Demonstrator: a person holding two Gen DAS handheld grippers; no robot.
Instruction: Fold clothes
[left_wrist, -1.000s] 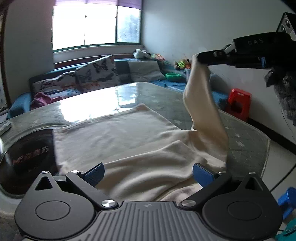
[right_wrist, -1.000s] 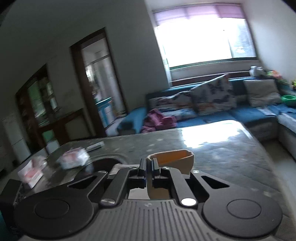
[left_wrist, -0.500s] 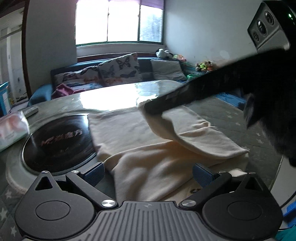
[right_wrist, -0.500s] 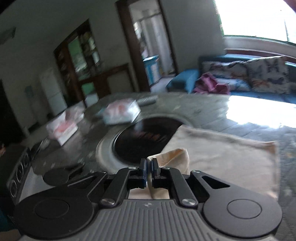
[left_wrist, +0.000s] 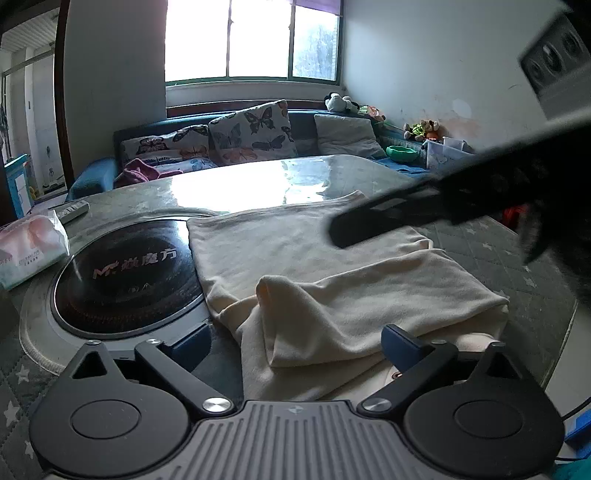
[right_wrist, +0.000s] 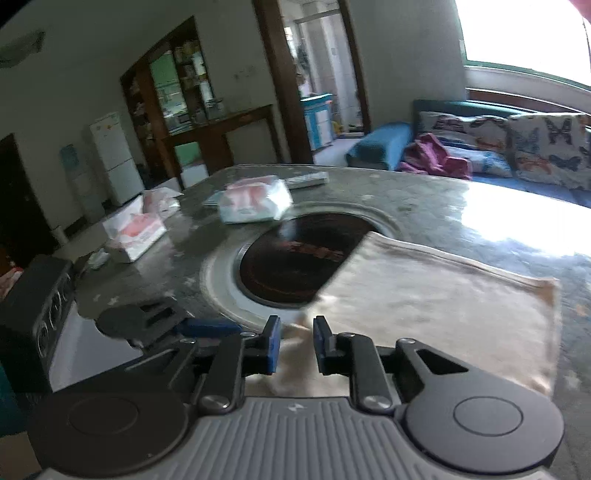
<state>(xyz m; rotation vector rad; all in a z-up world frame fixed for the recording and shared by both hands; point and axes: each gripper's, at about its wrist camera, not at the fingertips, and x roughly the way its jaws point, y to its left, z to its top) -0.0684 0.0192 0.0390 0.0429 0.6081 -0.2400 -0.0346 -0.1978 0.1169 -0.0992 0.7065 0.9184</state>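
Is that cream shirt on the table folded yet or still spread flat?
Partly folded: one side of the cream shirt lies doubled over its body.

Black claw (left_wrist: 295, 343) linkages, silver screws, blue pads (left_wrist: 400, 345), ribbed grey housing.

1 cream garment (left_wrist: 332, 280), 2 tongs (left_wrist: 295, 341) (right_wrist: 295, 343), 2 tissue packs (right_wrist: 255, 199) (right_wrist: 135, 234), 1 remote (left_wrist: 72, 211), 1 hob (left_wrist: 125, 273)

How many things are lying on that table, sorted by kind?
Cream garment: 1
Tissue packs: 2
Remote control: 1
Built-in black cooktop: 1
Total: 5, not counting a small blurred item at the table's left edge in the right wrist view that I cannot make out.
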